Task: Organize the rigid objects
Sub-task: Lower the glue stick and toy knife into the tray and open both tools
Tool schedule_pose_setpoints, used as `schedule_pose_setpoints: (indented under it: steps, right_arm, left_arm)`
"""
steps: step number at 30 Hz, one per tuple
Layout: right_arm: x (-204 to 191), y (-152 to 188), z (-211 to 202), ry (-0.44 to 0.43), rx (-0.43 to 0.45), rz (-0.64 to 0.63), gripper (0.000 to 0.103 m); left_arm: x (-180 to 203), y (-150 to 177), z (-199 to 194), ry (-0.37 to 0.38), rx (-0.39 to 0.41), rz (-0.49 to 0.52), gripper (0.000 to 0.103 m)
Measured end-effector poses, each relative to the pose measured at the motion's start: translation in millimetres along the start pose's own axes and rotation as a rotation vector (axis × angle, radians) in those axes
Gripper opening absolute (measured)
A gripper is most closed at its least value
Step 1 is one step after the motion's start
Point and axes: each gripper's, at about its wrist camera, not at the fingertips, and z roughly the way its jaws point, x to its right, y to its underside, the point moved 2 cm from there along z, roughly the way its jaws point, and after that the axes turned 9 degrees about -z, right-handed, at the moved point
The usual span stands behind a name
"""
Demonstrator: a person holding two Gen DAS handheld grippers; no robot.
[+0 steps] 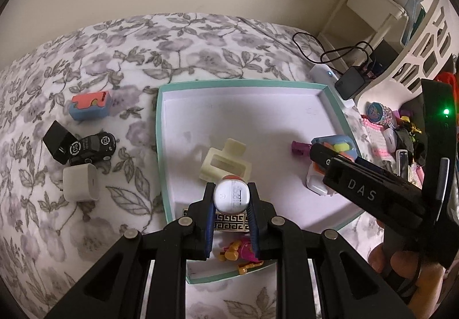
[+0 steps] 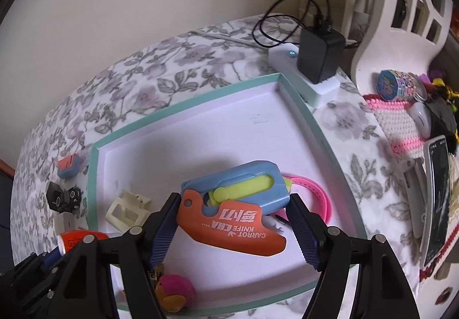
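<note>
**Toys gathered into a teal-rimmed tray on a flowered bedspread**

A bed covered in a grey-and-lilac flowered spread (image 1: 94, 66) meets a cream wall; on it lies a shallow white tray with a teal rim (image 1: 235, 84); a black power adapter (image 2: 321, 56) sits on a white power strip just past the tray's far right corner, and a white slotted basket (image 2: 401, 11) stands further right.

The left gripper (image 1: 231, 205) is clamped on a small white capsule with a red end (image 1: 231, 195), held above the near part of the tray; a cream plastic frame (image 1: 226, 165) lies on the tray floor just beyond it, and a pink and gold toy figure (image 1: 243, 253) lies in the near corner.

The right gripper (image 2: 233, 222) stands fairly wide, its blue pads on either side of an orange and blue carrot knife toy (image 2: 235, 208) over the tray; whether the pads press on it I cannot tell; a pink band (image 2: 315, 189) lies behind the toy.

Outside the tray, to its left, rest a blue and orange block (image 1: 90, 105), a black toy car (image 1: 91, 146) and a white charger cube (image 1: 80, 182).
</note>
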Motion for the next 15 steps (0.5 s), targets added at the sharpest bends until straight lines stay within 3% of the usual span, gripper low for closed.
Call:
schedule_pose_setpoints:
  steps: [15]
  right_arm:
    - [-7.2, 0.0, 2.2, 0.01, -0.004, -0.039, 0.076]
  left_arm:
    - [-4.9, 1.8, 13.6, -0.007, -0.032, -0.004, 0.021]
